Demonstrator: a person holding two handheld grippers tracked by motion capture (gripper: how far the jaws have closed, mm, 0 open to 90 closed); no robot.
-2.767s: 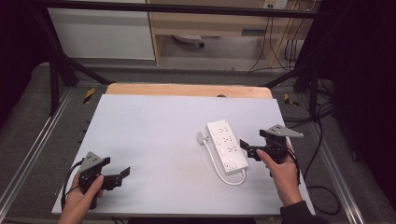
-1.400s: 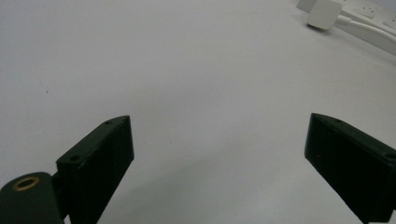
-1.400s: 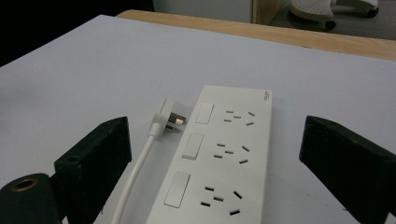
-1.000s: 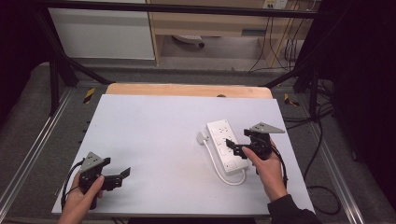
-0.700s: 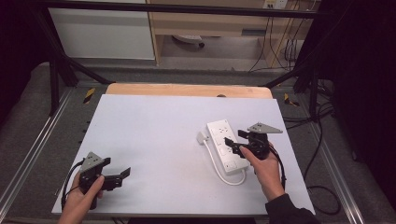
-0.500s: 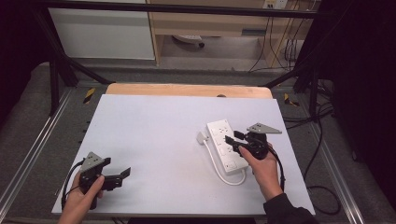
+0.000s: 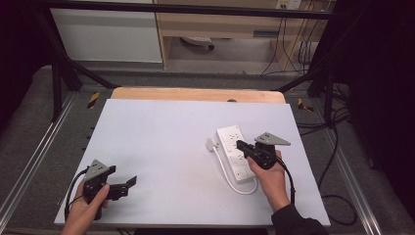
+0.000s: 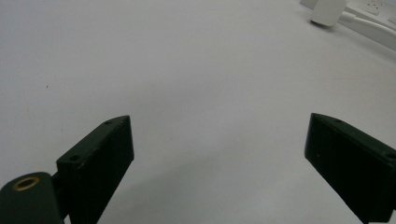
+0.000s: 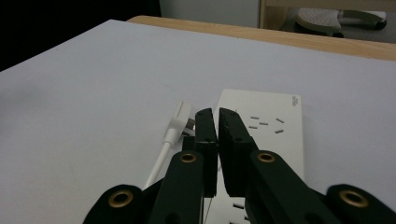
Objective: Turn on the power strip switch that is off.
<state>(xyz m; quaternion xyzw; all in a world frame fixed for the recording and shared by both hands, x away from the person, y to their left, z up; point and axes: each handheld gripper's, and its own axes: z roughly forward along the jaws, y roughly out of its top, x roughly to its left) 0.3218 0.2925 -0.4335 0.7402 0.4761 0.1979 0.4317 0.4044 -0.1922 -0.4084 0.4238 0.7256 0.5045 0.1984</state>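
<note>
A white power strip (image 7: 230, 141) lies on the right half of the white table top (image 7: 161, 142), its white plug (image 7: 212, 144) beside its left edge and its cable (image 7: 226, 171) looping toward the near end. My right gripper (image 7: 240, 145) hovers over the strip's middle. Its jaws have just been closing and now stand shut with nothing between them. In the right gripper view the gripper (image 9: 216, 114) points along the strip (image 9: 275, 116), with the plug (image 9: 180, 119) to its left. My left gripper (image 7: 128, 182) rests open near the front left corner, the jaws (image 8: 219, 154) wide over bare table.
A wooden board edge (image 7: 195, 94) shows behind the white top. Metal frame rails (image 7: 34, 161) run along both sides. Black cables (image 7: 337, 196) trail off the right edge. A cabinet and shelf stand beyond the table.
My right gripper moved left from beside the power strip to above it, and its jaws closed from wide apart to shut. The left gripper stayed still.
</note>
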